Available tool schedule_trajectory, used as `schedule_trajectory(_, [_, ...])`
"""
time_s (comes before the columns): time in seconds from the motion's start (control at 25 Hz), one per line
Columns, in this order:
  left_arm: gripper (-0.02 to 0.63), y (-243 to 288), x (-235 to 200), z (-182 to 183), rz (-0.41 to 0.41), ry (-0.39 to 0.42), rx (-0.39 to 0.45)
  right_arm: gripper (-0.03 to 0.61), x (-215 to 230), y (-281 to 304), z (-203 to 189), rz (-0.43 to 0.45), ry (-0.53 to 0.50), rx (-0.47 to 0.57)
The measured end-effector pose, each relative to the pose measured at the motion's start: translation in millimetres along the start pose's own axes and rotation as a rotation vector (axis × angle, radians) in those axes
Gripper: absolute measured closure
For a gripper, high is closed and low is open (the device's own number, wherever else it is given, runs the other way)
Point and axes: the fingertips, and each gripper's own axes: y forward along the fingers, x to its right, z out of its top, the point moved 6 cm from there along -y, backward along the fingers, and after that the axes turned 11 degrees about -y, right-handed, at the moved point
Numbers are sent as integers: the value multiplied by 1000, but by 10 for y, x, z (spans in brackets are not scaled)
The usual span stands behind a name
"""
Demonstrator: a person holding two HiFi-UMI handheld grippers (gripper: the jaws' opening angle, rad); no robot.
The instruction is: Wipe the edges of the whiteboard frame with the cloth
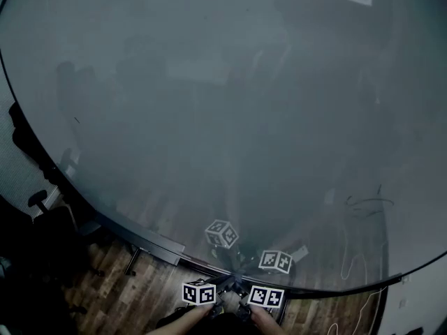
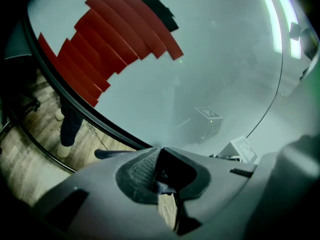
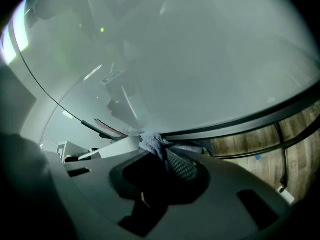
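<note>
cloth (image 3: 152, 144): soft, light, bunched easily. you held it wadded in right gripper (image 3: 161, 153), jaws closed on it, at near frame (image 3: 240, 125) of whiteboard (image 1: 230, 103). left gripper (image 2: 163, 185) jaws together, apparently nipping same cloth. best grip: bunched middle. around: wooden floor (image 1: 133, 292), chair (image 1: 42, 202) left, scribbles (image 1: 367, 204) right; nothing blocked frame.

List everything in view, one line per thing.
whiteboard: one, grey, fills most of the head view
frame: one, dark, along the board's lower edge
scribbles: few, dark, board's lower right
red bars: several, red, board's upper left in left gripper view
floor: brown wood, below the frame
chair: one, black, far left
cloth: one, grey-blue, at the frame
left hand-held gripper: grey, shut on the cloth
right hand-held gripper: grey, shut on the cloth
left hand, right hand: bottom edge, head view
</note>
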Motion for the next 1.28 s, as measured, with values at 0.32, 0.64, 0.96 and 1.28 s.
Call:
schedule_trajectory(0.32, [578,-97,-30,51,35,-3,27,506,-73,95,11,46,-13,-30])
schedule_trajectory(0.64, [578,-247,-168,181,12,-2,15,506,-216,280,3,54,-22,-33])
schedule_trajectory(0.96, [578,-367,-300,337,0,-4,-26,506,-348,460,7,39,13,-23])
schedule_trajectory(1.28, [578,-420,-362,408,-19,-23,-50,506,-423,531,7,6,32,-22])
